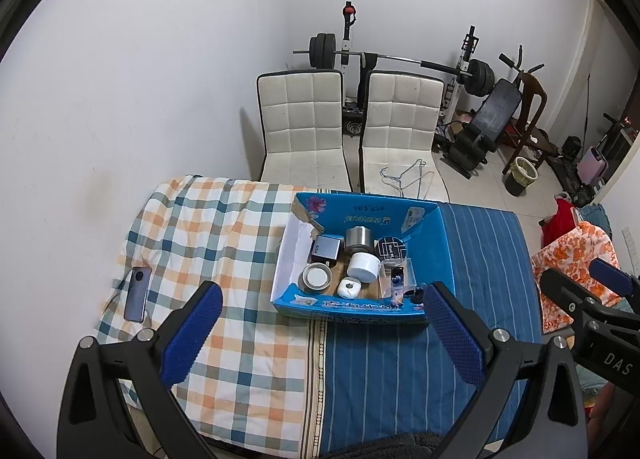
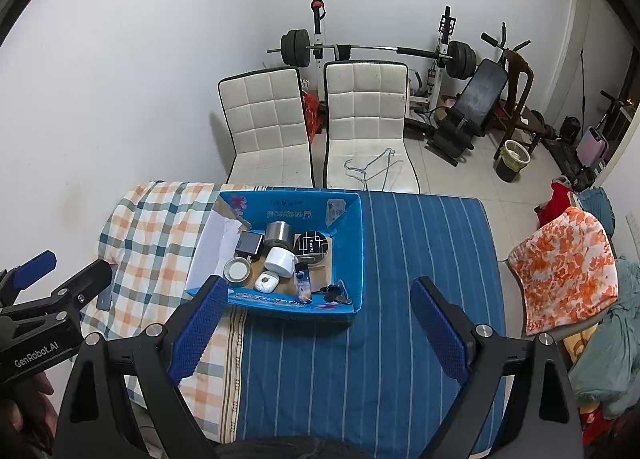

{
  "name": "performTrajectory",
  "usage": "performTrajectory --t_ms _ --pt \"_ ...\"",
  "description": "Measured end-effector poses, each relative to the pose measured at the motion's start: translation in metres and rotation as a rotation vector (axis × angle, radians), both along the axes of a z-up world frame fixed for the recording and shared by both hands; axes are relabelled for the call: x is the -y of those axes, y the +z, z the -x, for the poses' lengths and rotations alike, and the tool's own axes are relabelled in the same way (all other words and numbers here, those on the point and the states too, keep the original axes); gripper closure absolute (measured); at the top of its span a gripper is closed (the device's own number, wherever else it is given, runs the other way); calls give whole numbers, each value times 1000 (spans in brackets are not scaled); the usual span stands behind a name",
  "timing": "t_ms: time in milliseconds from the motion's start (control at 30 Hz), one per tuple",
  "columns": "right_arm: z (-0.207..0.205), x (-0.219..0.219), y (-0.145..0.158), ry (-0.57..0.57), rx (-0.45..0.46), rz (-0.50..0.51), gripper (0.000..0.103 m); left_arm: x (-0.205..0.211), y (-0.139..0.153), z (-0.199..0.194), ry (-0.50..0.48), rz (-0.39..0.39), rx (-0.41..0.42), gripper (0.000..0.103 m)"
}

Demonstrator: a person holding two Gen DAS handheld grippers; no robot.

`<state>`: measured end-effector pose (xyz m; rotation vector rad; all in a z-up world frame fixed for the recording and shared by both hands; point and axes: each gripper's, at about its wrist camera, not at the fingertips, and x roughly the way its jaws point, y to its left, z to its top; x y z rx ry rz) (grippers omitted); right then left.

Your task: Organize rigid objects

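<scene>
A blue cardboard box (image 1: 348,309) sits on the cloth-covered table just beyond both grippers. It holds a steel cylinder (image 1: 359,239), a white roll (image 1: 363,267), a round tin (image 1: 317,277), a dark square box (image 1: 326,249), a white oval case (image 1: 349,288) and keys (image 2: 334,293). A grey phone (image 1: 137,294) lies alone on the checked cloth at the left. My left gripper (image 1: 324,335) hovers open in front of the box with nothing between its fingers. My right gripper (image 2: 320,329) stands open and empty over the blue striped cloth, right of the left gripper (image 2: 60,271).
Two white padded chairs (image 1: 304,127) stand behind the table's far edge, one with wire hangers on its seat. A barbell rack and bench (image 1: 472,99) fill the back corner. A chair draped in orange floral cloth (image 2: 560,271) is close on the right. The white wall (image 1: 100,99) borders the table on the left.
</scene>
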<state>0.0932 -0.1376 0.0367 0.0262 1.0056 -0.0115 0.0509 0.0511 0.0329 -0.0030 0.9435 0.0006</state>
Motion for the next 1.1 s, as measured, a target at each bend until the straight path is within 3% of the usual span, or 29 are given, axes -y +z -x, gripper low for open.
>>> performTrajectory --t_ms 1100 --pt "0 2 -16 19 -24 6 8 2 -11 -2 7 5 -30 0"
